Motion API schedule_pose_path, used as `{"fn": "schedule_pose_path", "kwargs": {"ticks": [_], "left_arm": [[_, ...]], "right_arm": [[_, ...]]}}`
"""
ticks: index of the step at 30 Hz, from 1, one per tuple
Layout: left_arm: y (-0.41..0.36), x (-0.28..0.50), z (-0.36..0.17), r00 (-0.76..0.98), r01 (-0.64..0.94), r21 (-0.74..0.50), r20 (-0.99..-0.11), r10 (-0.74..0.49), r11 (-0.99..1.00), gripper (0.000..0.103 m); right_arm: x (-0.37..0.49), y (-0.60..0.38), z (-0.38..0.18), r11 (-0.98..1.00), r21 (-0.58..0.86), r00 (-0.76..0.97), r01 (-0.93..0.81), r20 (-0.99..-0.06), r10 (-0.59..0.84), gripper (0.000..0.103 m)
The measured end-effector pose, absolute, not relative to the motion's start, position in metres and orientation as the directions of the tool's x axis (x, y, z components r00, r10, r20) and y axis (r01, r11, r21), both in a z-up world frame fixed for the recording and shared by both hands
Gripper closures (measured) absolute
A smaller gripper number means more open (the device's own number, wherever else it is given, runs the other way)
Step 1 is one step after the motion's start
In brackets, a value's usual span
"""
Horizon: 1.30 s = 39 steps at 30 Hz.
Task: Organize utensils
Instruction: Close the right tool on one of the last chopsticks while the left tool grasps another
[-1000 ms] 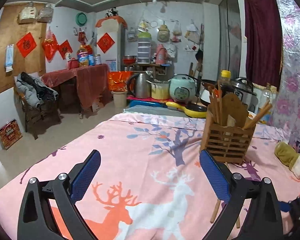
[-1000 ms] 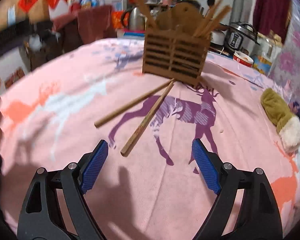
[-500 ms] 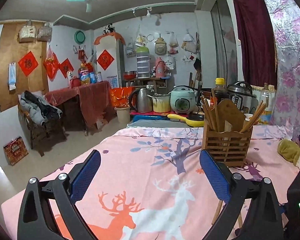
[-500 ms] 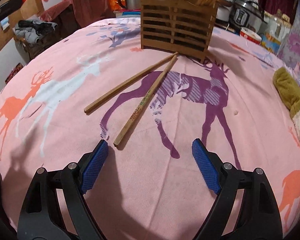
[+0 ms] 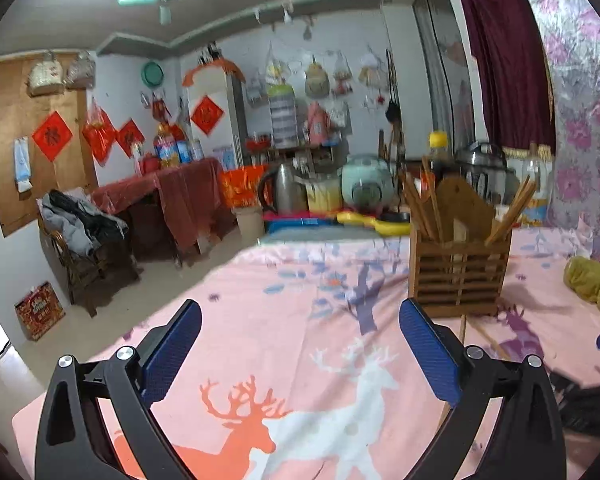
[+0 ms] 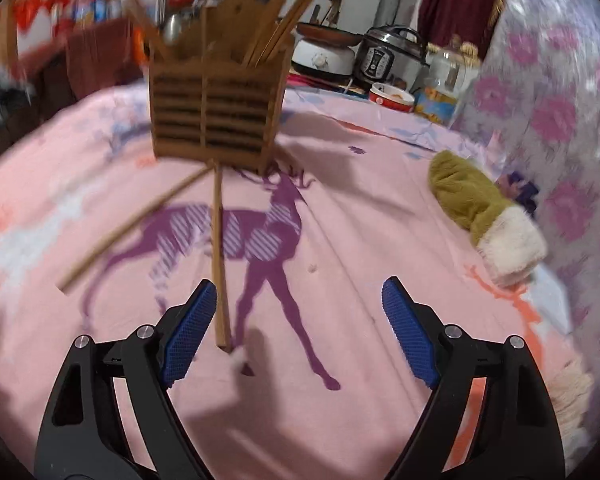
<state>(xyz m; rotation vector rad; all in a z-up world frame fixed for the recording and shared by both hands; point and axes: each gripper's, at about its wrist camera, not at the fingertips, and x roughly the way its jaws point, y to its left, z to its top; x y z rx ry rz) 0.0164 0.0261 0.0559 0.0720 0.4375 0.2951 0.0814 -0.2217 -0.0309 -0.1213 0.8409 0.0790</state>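
The left gripper point(image 5: 300, 354) gapes wide, holding nothing; the slatted brown wooden utensil holder point(image 5: 459, 270) stands just beyond its right finger. The right gripper point(image 6: 298, 332) is also wide and empty, one long wooden chopstick point(image 6: 219, 256) ending beside its left fingertip, another chopstick point(image 6: 134, 226) lying farther left.

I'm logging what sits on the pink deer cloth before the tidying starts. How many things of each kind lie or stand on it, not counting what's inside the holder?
Loose chopsticks: 2, one straight and one slanted
Wooden utensil holder: 1
Olive mitten with white cuff: 1
Total: 4
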Motion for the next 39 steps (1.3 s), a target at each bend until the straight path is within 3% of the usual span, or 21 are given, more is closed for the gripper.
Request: {"fn": "schedule_pose_path", "kwargs": {"ticks": [3,10,14,23,29,34,39], "left_arm": [[0.031,0.025,0.048,0.846,-0.227,0.096,-0.474,0.245,0.969,0.006],[0.022,0.041,0.028,0.799,-0.080,0.035,-0.595,0.085,0.996,0.006],[0.004,0.055,0.004,0.721,0.031,0.028,-0.693,-0.002,0.999,0.007],[-0.030,0.069,-0.042,0.576,0.195,0.072,-0.816,-0.055,0.978,0.046],[-0.031,0.072,-0.052,0.533,0.225,0.053,-0.843,-0.077,0.973,0.094],[-0.012,0.065,-0.039,0.586,0.127,0.088,-0.810,-0.003,0.988,0.097],[0.007,0.058,-0.038,0.557,0.104,0.008,-0.829,-0.052,0.994,0.096]], "right_arm": [[0.083,-0.229,-0.027,0.985,0.066,0.637,-0.157,-0.755,0.152,0.021],[0.085,-0.230,-0.028,0.962,0.193,0.583,-0.194,-0.766,0.271,0.027],[0.086,-0.234,-0.030,0.963,0.202,0.586,-0.177,-0.765,0.268,0.030],[0.089,-0.247,-0.028,0.958,0.251,0.587,-0.135,-0.759,0.282,0.031],[0.089,-0.245,-0.028,0.960,0.240,0.585,-0.145,-0.762,0.279,0.031],[0.089,-0.246,-0.032,0.962,0.237,0.574,-0.139,-0.772,0.273,0.031],[0.085,-0.236,-0.041,0.958,0.225,0.535,-0.179,-0.794,0.287,0.040]]}}
